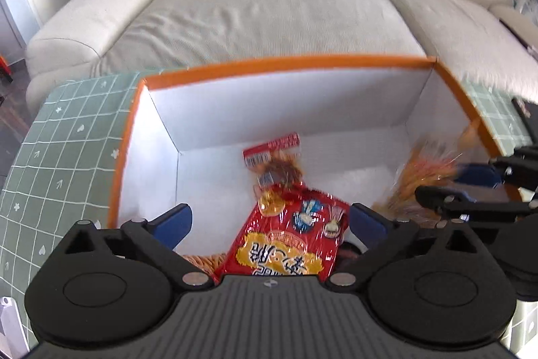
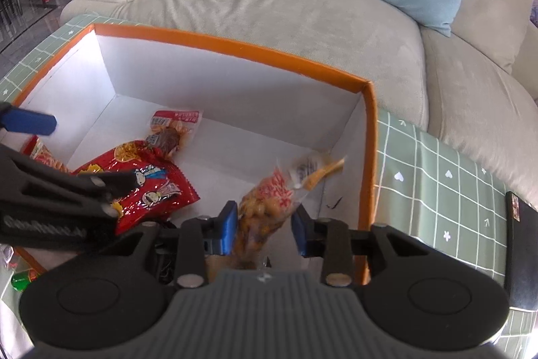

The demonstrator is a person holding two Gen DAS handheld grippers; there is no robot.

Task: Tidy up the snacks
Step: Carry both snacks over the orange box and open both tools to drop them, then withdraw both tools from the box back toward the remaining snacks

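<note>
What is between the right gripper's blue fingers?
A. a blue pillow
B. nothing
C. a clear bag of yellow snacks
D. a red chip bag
C: the clear bag of yellow snacks sits between the right gripper fingers over the box, though the blur hides whether they pinch it; the red bag lies to the left.

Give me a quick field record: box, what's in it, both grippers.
box: orange-rimmed box, white inside, on green checked cloth
contents: red snack bag, small sausage packet behind it
left gripper: open, above the red snack bag, holding nothing
right gripper: fingers either side of a clear peanut bag, blurred; grip unclear
background: beige sofa
</note>
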